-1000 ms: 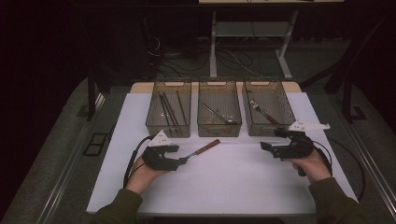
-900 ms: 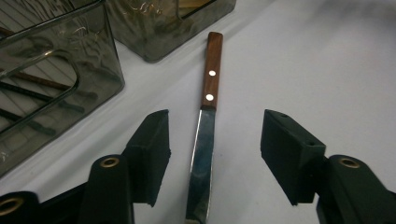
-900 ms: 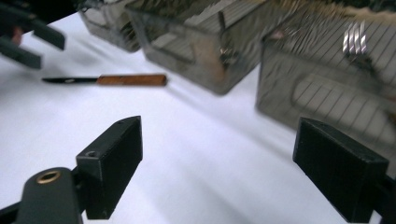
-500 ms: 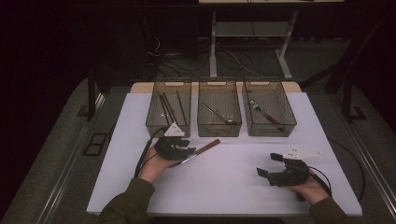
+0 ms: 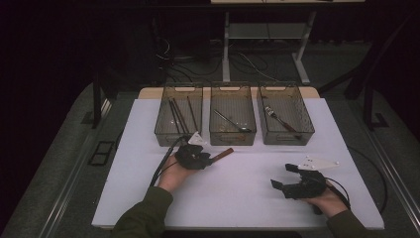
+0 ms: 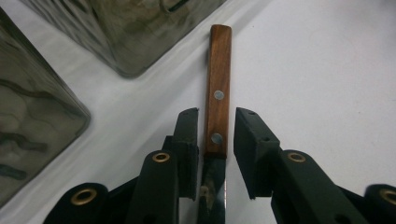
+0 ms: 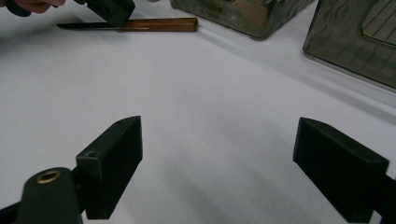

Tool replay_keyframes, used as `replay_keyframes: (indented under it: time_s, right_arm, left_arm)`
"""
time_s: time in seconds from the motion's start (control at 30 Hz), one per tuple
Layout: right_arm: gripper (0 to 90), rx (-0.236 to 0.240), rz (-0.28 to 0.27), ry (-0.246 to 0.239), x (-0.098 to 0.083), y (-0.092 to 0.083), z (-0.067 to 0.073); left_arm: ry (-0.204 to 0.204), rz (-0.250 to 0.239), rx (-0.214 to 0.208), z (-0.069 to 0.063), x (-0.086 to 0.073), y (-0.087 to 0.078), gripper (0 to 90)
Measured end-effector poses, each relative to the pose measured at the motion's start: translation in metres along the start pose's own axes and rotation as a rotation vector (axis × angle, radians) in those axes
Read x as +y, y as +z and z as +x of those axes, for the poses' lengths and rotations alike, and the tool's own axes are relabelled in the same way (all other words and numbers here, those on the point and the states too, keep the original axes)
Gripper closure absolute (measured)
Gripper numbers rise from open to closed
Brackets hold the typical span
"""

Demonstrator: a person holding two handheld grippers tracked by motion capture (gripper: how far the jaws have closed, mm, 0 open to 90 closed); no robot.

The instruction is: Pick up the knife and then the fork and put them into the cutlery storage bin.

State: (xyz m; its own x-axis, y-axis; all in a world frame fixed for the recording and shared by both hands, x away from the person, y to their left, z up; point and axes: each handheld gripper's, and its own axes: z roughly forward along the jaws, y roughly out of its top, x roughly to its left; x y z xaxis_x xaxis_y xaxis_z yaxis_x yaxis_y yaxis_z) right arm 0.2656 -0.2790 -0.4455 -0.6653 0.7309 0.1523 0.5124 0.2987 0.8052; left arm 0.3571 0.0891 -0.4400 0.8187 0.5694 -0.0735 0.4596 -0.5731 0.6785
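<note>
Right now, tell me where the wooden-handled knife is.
In the high view the knife lies on the white mat, left of centre, just before the middle bin, between the left gripper jaws.

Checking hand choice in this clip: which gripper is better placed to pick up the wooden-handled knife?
Left. The left gripper already straddles the knife, its jaws having just been closing around the handle. The right gripper sits open over bare table, well away.
</note>
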Motion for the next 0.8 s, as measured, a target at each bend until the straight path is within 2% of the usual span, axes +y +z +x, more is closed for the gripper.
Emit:
replay_keyframes:
  time_s: [0.03, 0.07, 0.1, 0.27, 0.53, 0.63, 0.73, 0.8]
  right_arm:
    - [15.5, 0.001, 0.000, -0.001, 0.0000, 0.0000, -0.0002]
    - [15.5, 0.002, 0.001, -0.003, -0.0001, 0.0002, -0.0003]
    - [15.5, 0.003, 0.003, -0.003, -0.0002, 0.0001, -0.0001]
    - [15.5, 0.007, 0.002, 0.002, 0.0003, -0.0001, 0.0001]
    - [15.5, 0.011, 0.003, -0.013, 0.0007, -0.0007, -0.0014]
    - [15.5, 0.025, -0.021, -0.001, 0.0018, -0.0017, -0.0028]
    - [15.6, 0.033, -0.027, -0.009, 0.0028, -0.0026, -0.0032]
    - [15.6, 0.052, -0.027, -0.023, 0.0034, -0.0024, -0.0042]
  left_arm:
    - [-0.011, -0.004, -0.004, -0.0005, -0.0007, 0.0009, 70.8]
    - [-0.008, -0.003, -0.010, -0.0003, -0.0009, 0.0014, 71.0]
    - [0.013, 0.001, -0.010, 0.0005, -0.0010, 0.0019, 71.0]
    - [0.010, -0.001, -0.006, -0.0016, -0.0037, 0.0056, 73.5]
    - [0.084, -0.003, -0.008, -0.0011, -0.0055, 0.0054, 76.6]
    - [0.083, -0.004, -0.017, -0.0001, -0.0055, 0.0052, 76.9]
    - [0.086, -0.006, -0.029, 0.0013, -0.0054, 0.0047, 77.0]
    - [0.085, -0.014, -0.051, 0.0009, -0.0056, 0.0038, 77.0]
